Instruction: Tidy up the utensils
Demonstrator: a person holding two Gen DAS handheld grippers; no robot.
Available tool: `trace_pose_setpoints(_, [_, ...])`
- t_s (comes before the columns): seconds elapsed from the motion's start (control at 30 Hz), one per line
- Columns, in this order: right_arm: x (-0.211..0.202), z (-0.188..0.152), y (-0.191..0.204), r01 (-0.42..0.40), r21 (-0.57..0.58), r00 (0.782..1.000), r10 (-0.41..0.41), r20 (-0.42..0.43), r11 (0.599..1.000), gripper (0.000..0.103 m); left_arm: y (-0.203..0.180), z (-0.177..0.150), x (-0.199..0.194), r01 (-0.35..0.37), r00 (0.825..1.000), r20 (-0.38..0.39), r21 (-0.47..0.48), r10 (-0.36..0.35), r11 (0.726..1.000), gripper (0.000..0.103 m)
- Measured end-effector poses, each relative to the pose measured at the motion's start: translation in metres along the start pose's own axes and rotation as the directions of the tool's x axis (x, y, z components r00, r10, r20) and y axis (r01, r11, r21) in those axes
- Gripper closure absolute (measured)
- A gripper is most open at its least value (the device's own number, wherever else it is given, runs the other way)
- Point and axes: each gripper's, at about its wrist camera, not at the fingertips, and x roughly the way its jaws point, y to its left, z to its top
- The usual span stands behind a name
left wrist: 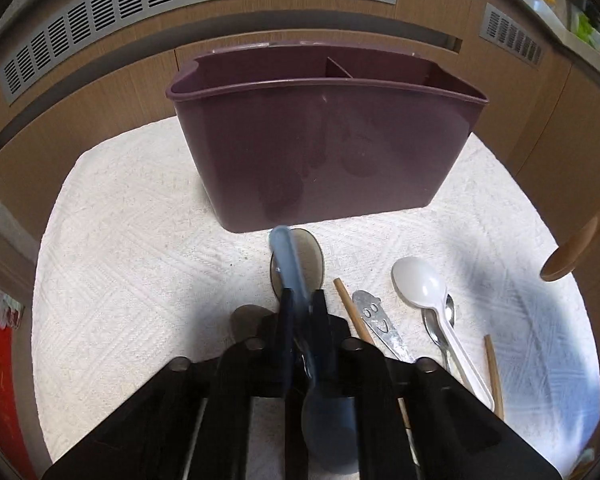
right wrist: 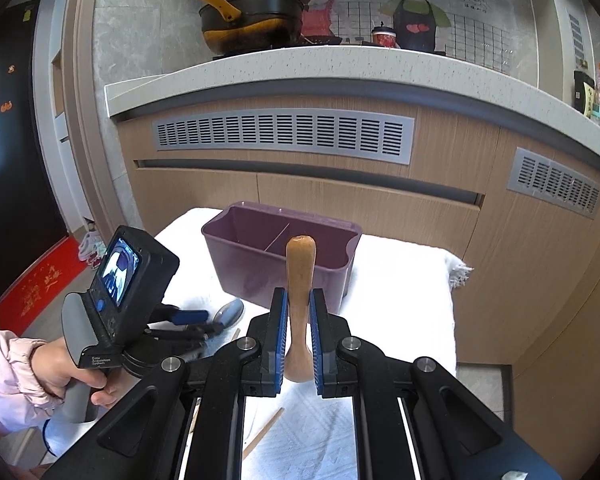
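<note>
A purple two-compartment caddy (left wrist: 324,140) (right wrist: 280,256) stands on a white cloth (left wrist: 140,240); both compartments look empty. My left gripper (left wrist: 303,296) (right wrist: 204,325) is low over the cloth in front of the caddy, shut on a blue-grey spoon (left wrist: 286,256) whose handle points at the caddy. Under it lies a dark round spoon bowl (left wrist: 314,258). My right gripper (right wrist: 299,294) is shut on a wooden utensil (right wrist: 300,256) (left wrist: 572,256), upright before the caddy. To the right of the left gripper lie a white spoon (left wrist: 420,284), a metal spoon (left wrist: 449,314), chopsticks (left wrist: 352,316) and a smiley-faced metal utensil (left wrist: 376,316).
Wooden cabinet fronts with grey vents (right wrist: 284,134) rise right behind the cloth, under a stone counter (right wrist: 300,68) with pots. A hand in a pink sleeve (right wrist: 16,364) holds the left gripper. A red mat (right wrist: 36,280) lies on the floor at left.
</note>
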Motion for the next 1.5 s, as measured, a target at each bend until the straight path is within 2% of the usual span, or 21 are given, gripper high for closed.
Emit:
trace_pose_setpoints(0.23, [0.0,-0.007,0.003,-0.011,0.007,1.0,0.012,-0.017,1.0,0.094,0.008,-0.016,-0.044,0.074,0.99,0.122,-0.014,-0.072,0.997,0.097])
trace_pose_setpoints(0.33, [0.002,-0.01,0.005,-0.01,0.007,1.0,0.01,-0.029,1.0,0.094,0.011,-0.012,-0.035,0.092,0.995,0.052,-0.029,-0.09,0.995,0.095])
trace_pose_setpoints(0.4, [0.003,-0.011,0.006,-0.01,0.01,0.999,0.01,-0.035,1.0,0.094,0.013,-0.007,-0.026,0.073,0.997,-0.004,-0.05,-0.073,0.996,0.092])
trace_pose_setpoints(0.47, [0.001,-0.013,0.007,-0.006,0.01,0.999,0.007,-0.032,1.0,0.094,0.011,-0.002,-0.018,0.038,0.999,-0.027,-0.036,-0.039,0.999,0.075])
trace_pose_setpoints(0.5, [0.0,-0.014,0.008,-0.004,0.009,1.0,0.004,-0.029,1.0,0.094,0.01,0.002,-0.014,0.01,1.0,-0.027,-0.024,-0.011,1.0,0.06])
trace_pose_setpoints(0.53, [0.0,-0.016,0.008,-0.003,0.008,1.0,0.003,-0.029,1.0,0.094,0.009,0.005,-0.01,-0.011,1.0,-0.025,-0.017,0.011,1.0,0.051])
trace_pose_setpoints(0.6, [0.001,-0.017,0.008,-0.006,0.01,0.999,0.006,-0.033,1.0,0.094,0.007,0.012,0.001,-0.027,0.999,-0.045,-0.009,0.027,1.0,0.051])
trace_pose_setpoints(0.7, [0.003,-0.021,0.007,0.001,0.012,0.999,0.0,-0.041,1.0,0.094,0.005,0.022,0.017,0.001,0.997,-0.08,-0.024,-0.003,1.0,0.051])
trace_pose_setpoints(0.77, [0.006,-0.026,0.007,-0.002,0.017,0.999,0.002,-0.052,1.0,0.094,0.006,0.023,0.026,0.007,0.995,-0.096,-0.036,-0.01,0.999,0.055])
trace_pose_setpoints(0.8, [0.008,-0.028,0.006,-0.008,0.022,0.998,0.009,-0.059,1.0,0.094,0.007,0.023,0.028,0.028,0.996,-0.087,-0.043,-0.032,0.999,0.064])
trace_pose_setpoints(0.83, [0.009,-0.03,0.006,-0.011,0.027,0.998,0.013,-0.065,1.0,0.094,0.008,0.022,0.027,0.026,0.997,-0.072,-0.043,-0.029,0.999,0.07])
trace_pose_setpoints(0.9, [0.011,-0.033,0.006,-0.008,0.032,0.997,0.01,-0.072,0.999,0.094,0.011,0.018,0.019,0.044,0.998,-0.041,-0.064,-0.047,0.997,0.07])
trace_pose_setpoints(1.0, [0.009,-0.037,0.006,-0.012,0.037,0.997,0.014,-0.075,0.999,0.094,0.015,0.004,-0.016,0.094,0.994,0.054,-0.077,-0.09,0.993,0.07])
trace_pose_setpoints(1.17, [0.007,-0.038,0.01,-0.022,0.036,0.997,0.024,-0.072,0.999,0.094,0.016,-0.026,-0.089,0.13,0.966,0.234,-0.065,-0.112,0.989,0.07])
trace_pose_setpoints(1.23, [0.006,-0.038,0.013,-0.022,0.029,0.997,0.024,-0.07,0.999,0.094,0.015,-0.032,-0.109,0.13,0.954,0.279,-0.054,-0.11,0.99,0.07])
trace_pose_setpoints(1.5, [-0.006,-0.033,0.023,-0.033,0.006,0.998,0.034,-0.045,0.999,0.094,0.012,-0.037,-0.159,0.128,0.917,0.383,-0.022,-0.11,0.991,0.07])
